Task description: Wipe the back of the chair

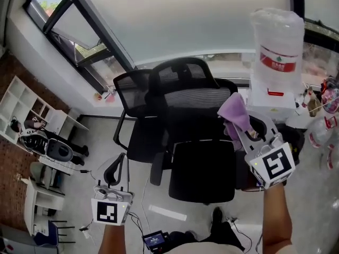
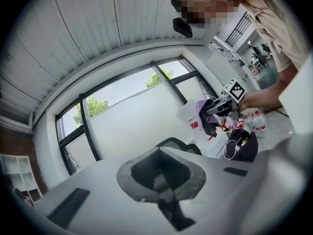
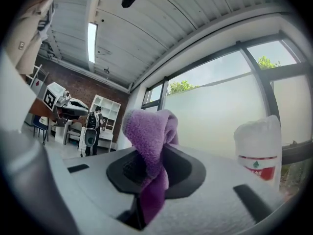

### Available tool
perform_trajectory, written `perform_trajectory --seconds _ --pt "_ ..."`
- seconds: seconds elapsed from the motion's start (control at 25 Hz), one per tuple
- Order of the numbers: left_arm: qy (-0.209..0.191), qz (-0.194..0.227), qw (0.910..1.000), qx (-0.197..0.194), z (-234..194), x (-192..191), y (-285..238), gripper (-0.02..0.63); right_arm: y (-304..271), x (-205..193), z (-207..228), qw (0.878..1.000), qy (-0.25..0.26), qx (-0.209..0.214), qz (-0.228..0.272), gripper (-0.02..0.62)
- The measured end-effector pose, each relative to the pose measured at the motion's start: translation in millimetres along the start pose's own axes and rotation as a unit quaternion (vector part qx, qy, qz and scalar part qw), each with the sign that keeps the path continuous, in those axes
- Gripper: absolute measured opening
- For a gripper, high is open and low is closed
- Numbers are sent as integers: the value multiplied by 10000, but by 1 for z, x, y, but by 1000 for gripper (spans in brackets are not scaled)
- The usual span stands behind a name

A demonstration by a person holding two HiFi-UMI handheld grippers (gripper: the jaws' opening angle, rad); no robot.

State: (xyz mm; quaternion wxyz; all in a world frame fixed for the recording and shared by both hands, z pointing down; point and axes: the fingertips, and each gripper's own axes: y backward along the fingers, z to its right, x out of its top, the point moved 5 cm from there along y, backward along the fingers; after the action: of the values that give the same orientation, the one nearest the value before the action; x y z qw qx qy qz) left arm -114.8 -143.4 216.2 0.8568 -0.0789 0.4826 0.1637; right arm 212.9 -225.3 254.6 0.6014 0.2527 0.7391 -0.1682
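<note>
The black mesh office chair (image 1: pixel 185 99) stands in the middle of the head view, its back toward the window and its seat (image 1: pixel 204 168) toward me. My right gripper (image 1: pixel 241 127) is shut on a purple cloth (image 1: pixel 235 111), held at the right edge of the chair back; whether the cloth touches it I cannot tell. The right gripper view shows the cloth (image 3: pixel 149 131) bunched between the jaws of the right gripper (image 3: pixel 151 173) and hanging down. My left gripper (image 1: pixel 116 171) hangs low at the left, away from the chair, shut and empty (image 2: pixel 161 175).
A second black chair (image 1: pixel 131 91) stands just behind and left of the first. A water dispenser with a large bottle (image 1: pixel 276 57) is at the right, close to my right gripper. White shelves (image 1: pixel 21 110) line the left wall. Cables lie on the floor (image 1: pixel 137 216).
</note>
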Motion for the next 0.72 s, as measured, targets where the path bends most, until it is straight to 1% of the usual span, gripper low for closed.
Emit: perform_trajectory --seconds 0.16,0.28,0.32,0.52,0.72 --pt "-69 22 9998 -195 9 11 -20 6 -13 -2 18 9999 -65 -42 74 61" --pt "-89 -316 9991 -259 10 4 -21 6 -20 -3 25 9998 -152 -107 96 61" --pt "-85 -357 9990 -262 9 3 -22 6 -23 -3 25 9997 -177 -115 91 61" --pt "-43 -211 9996 -203 -2 7 -27 6 -41 3 20 9998 -140 -121 80 61" --pt "115 -27 9999 -118 -22 -3 -30 6 -66 5 8 9999 3 -135 -72 61"
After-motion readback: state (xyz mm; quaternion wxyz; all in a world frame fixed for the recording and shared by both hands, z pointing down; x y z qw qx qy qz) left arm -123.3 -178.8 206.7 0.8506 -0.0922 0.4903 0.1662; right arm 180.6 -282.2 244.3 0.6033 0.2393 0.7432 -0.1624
